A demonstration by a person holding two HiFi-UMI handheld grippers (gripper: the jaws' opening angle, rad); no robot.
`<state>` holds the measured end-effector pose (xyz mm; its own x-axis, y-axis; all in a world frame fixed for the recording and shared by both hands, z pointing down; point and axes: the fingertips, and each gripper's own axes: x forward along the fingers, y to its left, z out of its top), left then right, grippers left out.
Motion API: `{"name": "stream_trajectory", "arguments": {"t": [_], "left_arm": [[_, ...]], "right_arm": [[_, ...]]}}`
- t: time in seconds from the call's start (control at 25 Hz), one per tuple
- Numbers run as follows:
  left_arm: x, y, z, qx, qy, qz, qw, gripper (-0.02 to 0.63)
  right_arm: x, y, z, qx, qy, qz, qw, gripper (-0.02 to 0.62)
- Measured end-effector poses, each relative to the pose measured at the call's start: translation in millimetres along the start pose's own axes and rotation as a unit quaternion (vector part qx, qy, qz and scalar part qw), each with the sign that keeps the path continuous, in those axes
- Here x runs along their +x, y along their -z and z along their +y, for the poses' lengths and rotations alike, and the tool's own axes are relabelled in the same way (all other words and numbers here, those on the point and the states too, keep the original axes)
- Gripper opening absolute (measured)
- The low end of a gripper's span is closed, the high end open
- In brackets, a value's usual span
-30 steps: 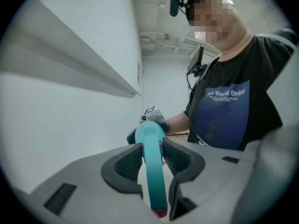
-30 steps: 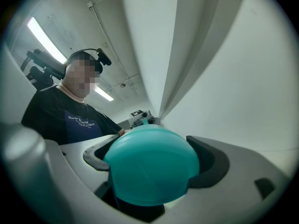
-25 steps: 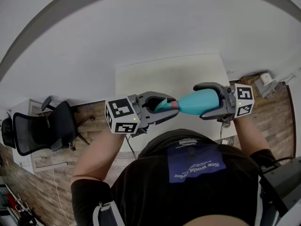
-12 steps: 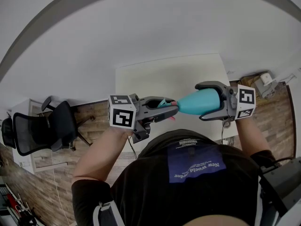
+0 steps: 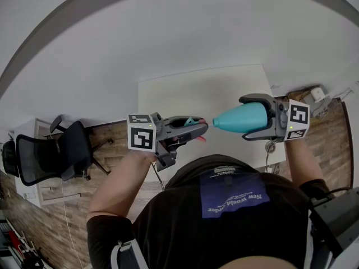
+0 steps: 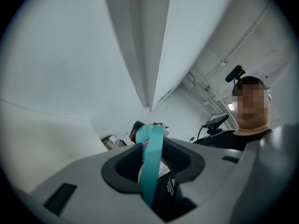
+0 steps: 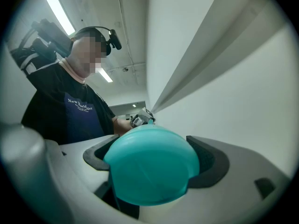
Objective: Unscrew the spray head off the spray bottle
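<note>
Head view: my left gripper (image 5: 201,128) is clamped on the spray head (image 5: 190,121); my right gripper (image 5: 247,117) is clamped round the wide end of the spray bottle (image 5: 238,116); the bottle lies level, left to right, neck pointing left at the head, both held above the near edge of the table; I judge they are just apart. Left gripper view shows the teal head pinched between my pads; right gripper view shows only the bottle's round base.

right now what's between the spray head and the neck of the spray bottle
Nothing. In the head view a short bare gap separates the spray head from the neck of the spray bottle, with only the white table showing behind it.
</note>
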<state>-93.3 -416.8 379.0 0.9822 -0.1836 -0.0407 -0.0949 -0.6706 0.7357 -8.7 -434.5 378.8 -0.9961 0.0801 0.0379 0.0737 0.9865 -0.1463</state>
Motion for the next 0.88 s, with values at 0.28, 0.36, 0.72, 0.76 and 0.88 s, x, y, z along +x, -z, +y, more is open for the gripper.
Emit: {"name": "stream_trajectory", "arguments": {"t": [0.28,0.36,0.72,0.76,0.88], "left_arm": [[-30,-16,6,-0.006,-0.009,-0.057,0.9983,0.143],[-36,-20,7,-0.006,-0.011,-0.072,0.9973,0.143],[-67,-38,7,0.01,-0.022,-0.147,0.9889,0.143],[-71,-40,7,0.011,-0.022,-0.156,0.9874,0.143],[-85,-46,8,0.013,-0.025,-0.184,0.9825,0.143]], "right_arm": [[-13,-6,-17,0.023,0.027,-0.021,0.999,0.439],[-16,-9,-21,0.03,0.033,-0.029,0.999,0.439],[-37,-21,-40,0.069,0.065,-0.086,0.992,0.439],[-39,-22,-42,0.075,0.069,-0.094,0.99,0.439],[-41,-26,-51,0.093,0.081,-0.114,0.986,0.439]]}}
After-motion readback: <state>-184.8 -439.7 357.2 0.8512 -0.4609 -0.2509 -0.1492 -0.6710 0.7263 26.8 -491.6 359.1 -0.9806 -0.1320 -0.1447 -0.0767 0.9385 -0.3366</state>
